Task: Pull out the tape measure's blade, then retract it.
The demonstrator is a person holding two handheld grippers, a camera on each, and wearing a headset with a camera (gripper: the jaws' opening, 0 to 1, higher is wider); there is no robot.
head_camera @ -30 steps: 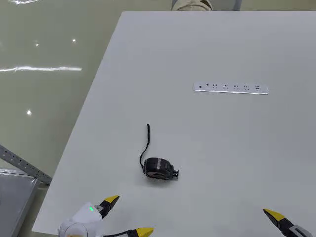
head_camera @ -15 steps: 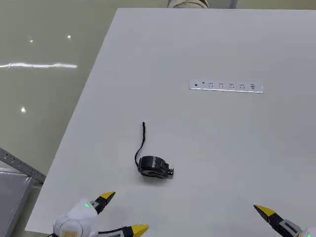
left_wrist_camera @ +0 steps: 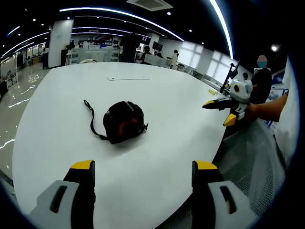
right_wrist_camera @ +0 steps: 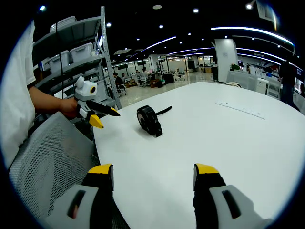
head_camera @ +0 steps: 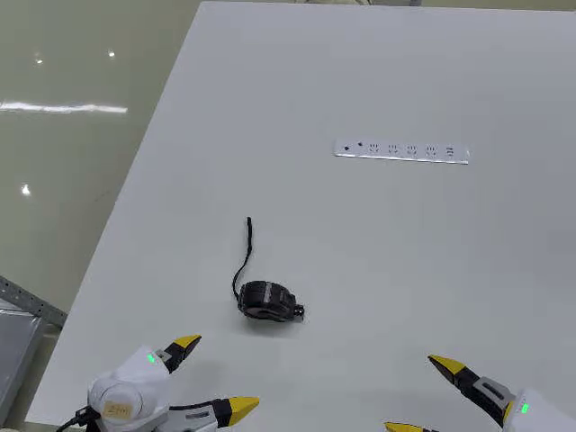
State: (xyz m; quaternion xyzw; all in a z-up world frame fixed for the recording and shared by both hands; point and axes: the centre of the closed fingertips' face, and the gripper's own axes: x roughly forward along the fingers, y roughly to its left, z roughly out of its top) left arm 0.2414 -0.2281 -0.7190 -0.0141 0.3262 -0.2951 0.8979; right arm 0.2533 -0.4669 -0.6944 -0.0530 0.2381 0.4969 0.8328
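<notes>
A black tape measure [head_camera: 266,300] with a black wrist cord [head_camera: 245,247] lies on the white table [head_camera: 378,234], blade retracted. It sits ahead of my left gripper [left_wrist_camera: 141,165] in the left gripper view [left_wrist_camera: 124,121], and left of centre in the right gripper view [right_wrist_camera: 149,119]. My left gripper [head_camera: 209,375] is open near the table's front left corner, a short way from the tape measure. My right gripper [head_camera: 423,394] is open at the front right, farther off, its jaws [right_wrist_camera: 154,169] holding nothing. Each gripper appears in the other's view: right [left_wrist_camera: 221,108], left [right_wrist_camera: 103,114].
A white power strip [head_camera: 401,151] lies flat on the table beyond the tape measure. The table's left edge [head_camera: 126,189] drops to a shiny floor. A mesh chair back [right_wrist_camera: 52,157] and metal shelving [right_wrist_camera: 71,43] stand behind the person's side.
The head camera has shifted, so the table contents slid left and down in view. Both grippers have come further into view over the front edge. The tape measure stays put.
</notes>
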